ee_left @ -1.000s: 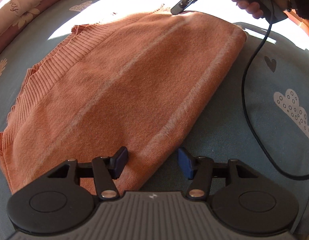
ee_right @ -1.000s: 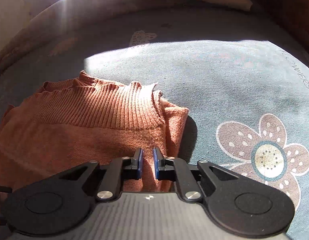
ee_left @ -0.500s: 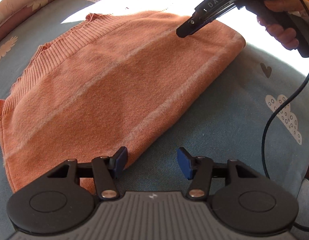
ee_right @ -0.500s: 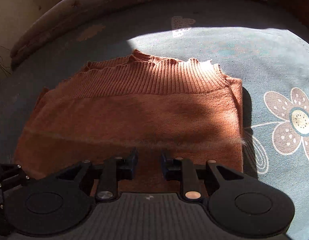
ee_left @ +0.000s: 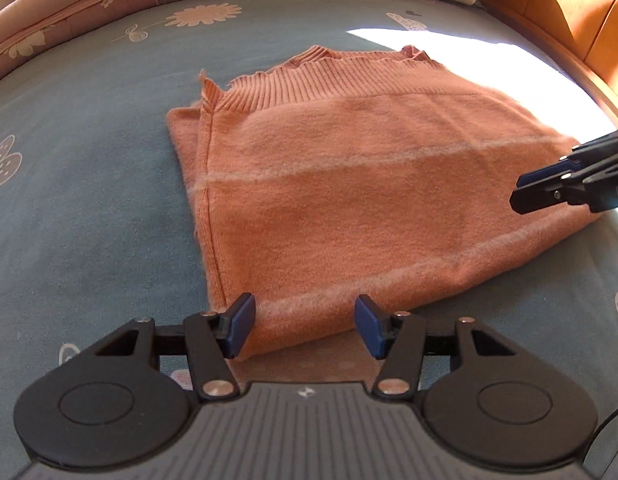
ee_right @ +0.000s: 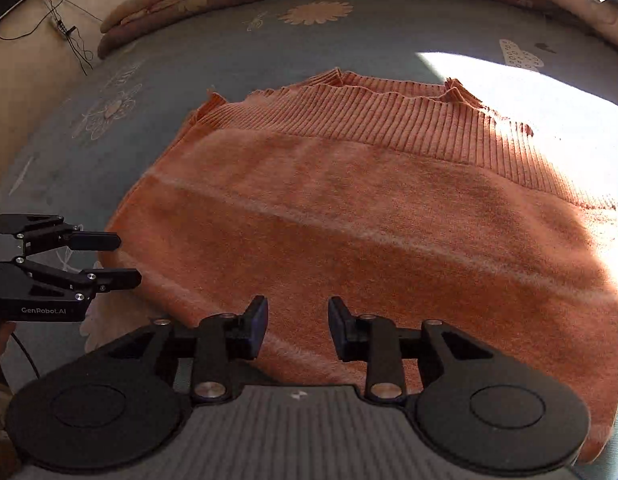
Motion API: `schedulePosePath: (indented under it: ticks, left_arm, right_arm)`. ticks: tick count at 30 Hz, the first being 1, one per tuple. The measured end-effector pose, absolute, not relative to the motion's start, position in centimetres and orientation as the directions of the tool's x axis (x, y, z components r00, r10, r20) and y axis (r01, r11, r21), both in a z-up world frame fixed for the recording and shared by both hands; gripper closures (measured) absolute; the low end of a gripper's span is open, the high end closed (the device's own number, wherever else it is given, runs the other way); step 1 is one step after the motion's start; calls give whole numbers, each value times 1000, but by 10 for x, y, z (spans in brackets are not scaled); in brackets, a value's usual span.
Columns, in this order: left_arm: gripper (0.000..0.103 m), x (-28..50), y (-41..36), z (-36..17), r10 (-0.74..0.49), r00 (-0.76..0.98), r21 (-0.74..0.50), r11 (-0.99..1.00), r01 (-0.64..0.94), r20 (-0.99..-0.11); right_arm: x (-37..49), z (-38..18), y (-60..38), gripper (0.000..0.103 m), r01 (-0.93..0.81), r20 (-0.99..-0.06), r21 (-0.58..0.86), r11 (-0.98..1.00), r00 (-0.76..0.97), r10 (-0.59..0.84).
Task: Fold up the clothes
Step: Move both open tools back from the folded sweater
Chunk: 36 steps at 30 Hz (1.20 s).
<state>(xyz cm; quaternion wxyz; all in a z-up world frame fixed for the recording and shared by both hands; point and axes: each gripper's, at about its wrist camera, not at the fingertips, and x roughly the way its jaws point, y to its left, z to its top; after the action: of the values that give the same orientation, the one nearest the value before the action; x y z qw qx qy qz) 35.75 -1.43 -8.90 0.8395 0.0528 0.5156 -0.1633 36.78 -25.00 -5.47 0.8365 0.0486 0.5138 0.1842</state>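
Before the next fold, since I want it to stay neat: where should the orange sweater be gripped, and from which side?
Probably the plain folded edge nearest both tools, not the ribbed hem at the far side. The orange sweater lies flat on the bedspread, so come in low from the near side at its two near corners: left tool at one, right tool, whose jaws have just been opening, at the other.

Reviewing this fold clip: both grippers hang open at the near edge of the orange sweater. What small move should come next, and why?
Probably lower both and pinch that near edge: the orange knitted sweater lies flat, half-folded, ribbed hem far, and the left gripper and right gripper, which has just been opening, hold nothing.
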Motion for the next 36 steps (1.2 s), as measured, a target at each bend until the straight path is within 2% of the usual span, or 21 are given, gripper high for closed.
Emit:
schedulePosePath:
  ticks: [9,16,21,23,29,32,36]
  left_arm:
    - [45,349,-8,-58,-291,516,-98,925,368,-806]
    - [44,368,15,-94,-233,463,-104,952,287,-855]
    - [45,351,9,-65,-245,523,-59,936,347,-816]
    - [39,347,-6,-55,-290,541,-46,907,418,-790]
    - [39,352,-59,-67,-417,460,-66,792,607,-784]
    - [39,352,-67,-81,-414,399,-94,780,618,-818]
    - [39,346,-52,-93,-348,348,-99,816,569,-871]
  right_arm:
    - [371,-53,-195,66,-427,-844,224,876,363,393]
    - [370,-56,-170,66,-425,-840,254,869,349,416]
    - [359,-59,-177,66,-463,-862,184,867,348,369]
    - [358,-62,-182,66,-449,-865,183,875,349,360]
    - [354,-67,-197,66,-339,-869,205,918,369,330]
    - [350,-72,-208,66,-299,-878,201,933,367,307]
    - [337,-76,-234,65,-247,-895,179,952,361,262]
